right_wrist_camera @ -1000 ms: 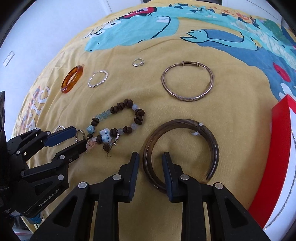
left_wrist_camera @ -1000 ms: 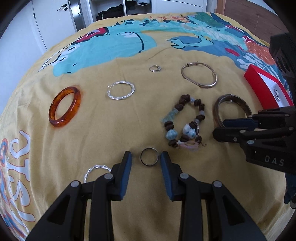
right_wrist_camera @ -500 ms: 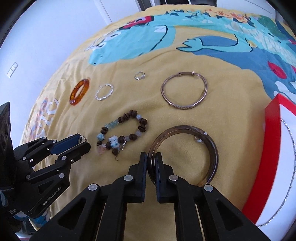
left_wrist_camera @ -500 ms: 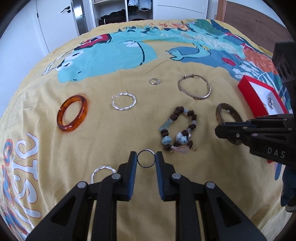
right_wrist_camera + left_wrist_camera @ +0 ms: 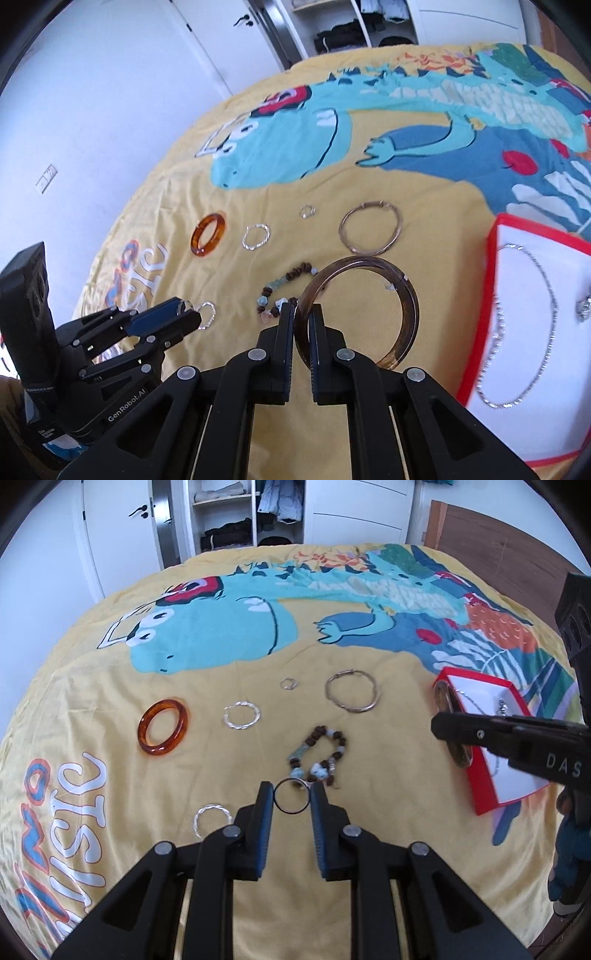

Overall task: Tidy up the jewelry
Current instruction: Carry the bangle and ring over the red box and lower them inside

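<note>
My left gripper (image 5: pixel 291 800) is shut on a thin dark ring (image 5: pixel 291 812) and holds it above the yellow bedspread. My right gripper (image 5: pixel 303 325) is shut on the rim of a dark brown bangle (image 5: pixel 404 314), lifted off the bed next to the red jewelry box (image 5: pixel 493 288). In the left wrist view the bangle (image 5: pixel 445 701) hangs at the box's left edge (image 5: pixel 476 786). A silver necklace (image 5: pixel 543 332) lies in the box. A beaded bracelet (image 5: pixel 319 753), a bronze bangle (image 5: pixel 351 696), an amber bangle (image 5: pixel 162 727), two twisted silver rings (image 5: pixel 242 715) (image 5: pixel 210 818) and a small ring (image 5: pixel 288 683) lie on the bed.
The bedspread (image 5: pixel 110 686) has a blue dinosaur print (image 5: pixel 221 635). White wardrobe doors and open shelves (image 5: pixel 229 513) stand beyond the bed. A wooden headboard (image 5: pixel 498 542) is at the far right.
Both grippers closed on their pieces and rose. The left lifted the dark ring off the bed. The right lifted the brown bangle and carried it right, toward the red box.
</note>
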`<state>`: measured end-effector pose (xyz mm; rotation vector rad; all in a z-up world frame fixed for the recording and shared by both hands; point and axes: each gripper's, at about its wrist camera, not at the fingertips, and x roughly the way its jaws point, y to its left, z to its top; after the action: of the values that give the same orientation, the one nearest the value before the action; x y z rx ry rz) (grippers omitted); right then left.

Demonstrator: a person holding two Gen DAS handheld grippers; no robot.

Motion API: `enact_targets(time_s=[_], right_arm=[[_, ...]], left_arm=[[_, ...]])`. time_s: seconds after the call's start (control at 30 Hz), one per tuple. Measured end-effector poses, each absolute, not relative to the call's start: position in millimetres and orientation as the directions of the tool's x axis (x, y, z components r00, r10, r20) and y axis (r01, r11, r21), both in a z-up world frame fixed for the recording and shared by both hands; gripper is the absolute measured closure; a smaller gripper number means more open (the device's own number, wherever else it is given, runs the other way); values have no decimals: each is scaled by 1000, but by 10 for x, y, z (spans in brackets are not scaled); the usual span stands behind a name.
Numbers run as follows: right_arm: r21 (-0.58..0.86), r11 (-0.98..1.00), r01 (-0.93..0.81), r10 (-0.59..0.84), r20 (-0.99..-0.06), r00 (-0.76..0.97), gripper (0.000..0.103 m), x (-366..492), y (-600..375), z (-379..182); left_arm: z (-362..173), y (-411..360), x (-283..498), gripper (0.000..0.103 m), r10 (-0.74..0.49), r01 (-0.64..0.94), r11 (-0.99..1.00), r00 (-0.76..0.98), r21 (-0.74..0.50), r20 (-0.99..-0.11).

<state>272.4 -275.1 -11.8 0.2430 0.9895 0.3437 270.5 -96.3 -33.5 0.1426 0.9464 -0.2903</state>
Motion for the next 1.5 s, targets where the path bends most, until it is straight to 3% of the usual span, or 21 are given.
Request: enact_targets(time_s=[0.33, 0.63, 1.0, 1.5], right_arm=[[289, 955, -63, 272, -776, 569, 95, 2343, -3592, 298], [244, 970, -12, 211, -810, 548, 95, 2174, -4280, 274], [248, 969, -8, 221, -847, 483, 95, 2258, -4708, -193], [264, 964, -23, 256, -905, 339, 95, 2209, -4849, -844]], left_arm=[[16, -1772, 2430, 84, -297, 418, 907, 534, -59, -791], [84, -2553, 2398, 84, -353, 488, 869, 497, -80, -792], [-403, -3345, 2562, 84, -337, 547, 835, 420, -61, -843], [-1118, -3525, 2560, 84, -276, 541, 838, 307, -71, -911]])
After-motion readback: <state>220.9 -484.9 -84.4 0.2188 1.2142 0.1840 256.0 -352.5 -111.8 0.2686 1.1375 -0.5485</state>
